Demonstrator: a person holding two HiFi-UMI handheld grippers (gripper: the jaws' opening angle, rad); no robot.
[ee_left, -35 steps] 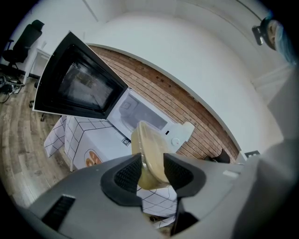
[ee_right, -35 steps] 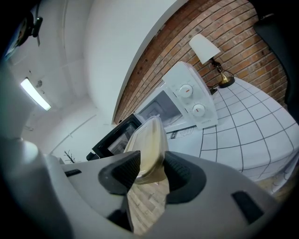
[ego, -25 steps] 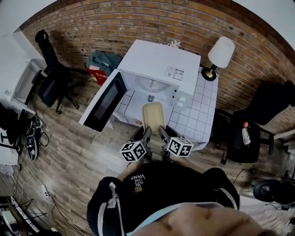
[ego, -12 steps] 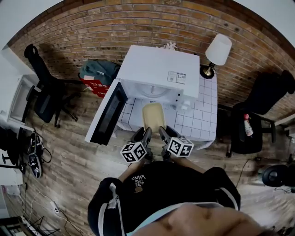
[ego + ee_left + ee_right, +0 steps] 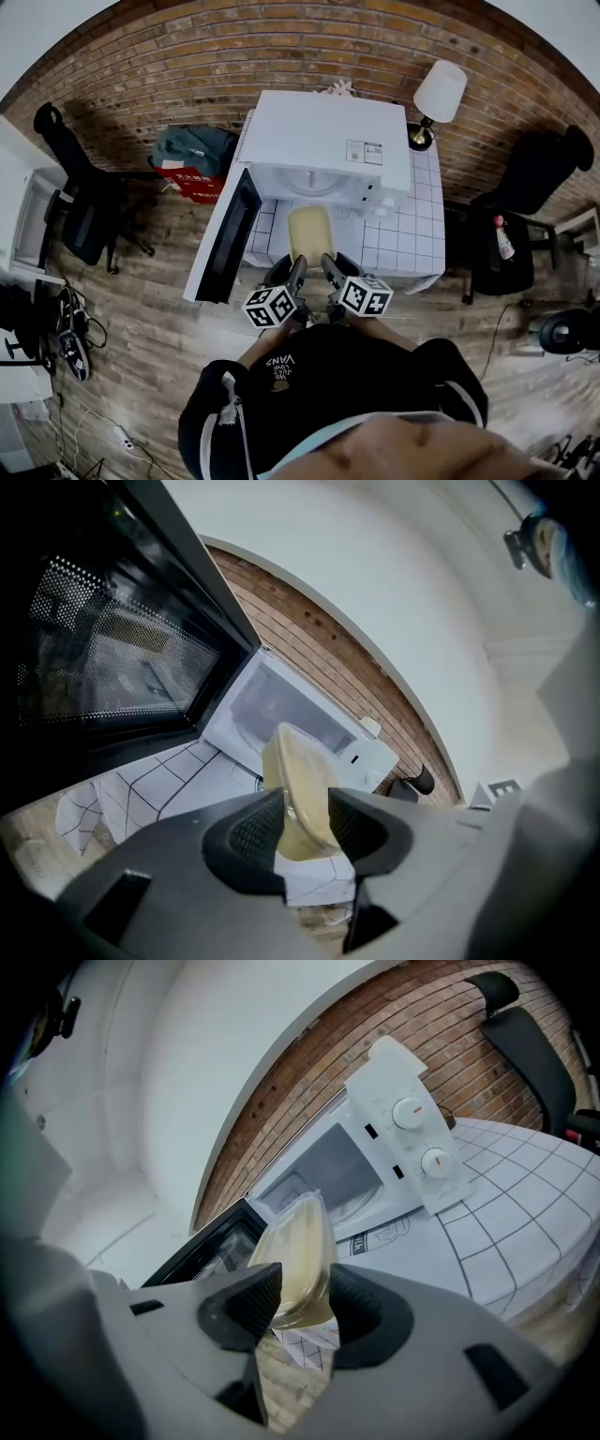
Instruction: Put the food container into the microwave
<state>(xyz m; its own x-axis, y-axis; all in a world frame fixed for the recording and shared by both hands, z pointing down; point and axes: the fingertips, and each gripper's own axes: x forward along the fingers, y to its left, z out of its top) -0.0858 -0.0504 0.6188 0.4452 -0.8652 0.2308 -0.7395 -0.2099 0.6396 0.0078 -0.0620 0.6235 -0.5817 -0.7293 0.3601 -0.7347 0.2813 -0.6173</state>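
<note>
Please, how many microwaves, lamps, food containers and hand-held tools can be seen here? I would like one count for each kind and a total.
microwave: 1
lamp: 1
food container: 1
tools: 2, the left tool and the right tool, both gripping the food container
total: 5

Microwave cavity (image 5: 314, 183): 12 o'clock, open, passage free. Microwave door (image 5: 225, 239): 10 o'clock, swung outward, blocks left side. Surface (image 5: 417, 234): 2 o'clock, free tiles.
</note>
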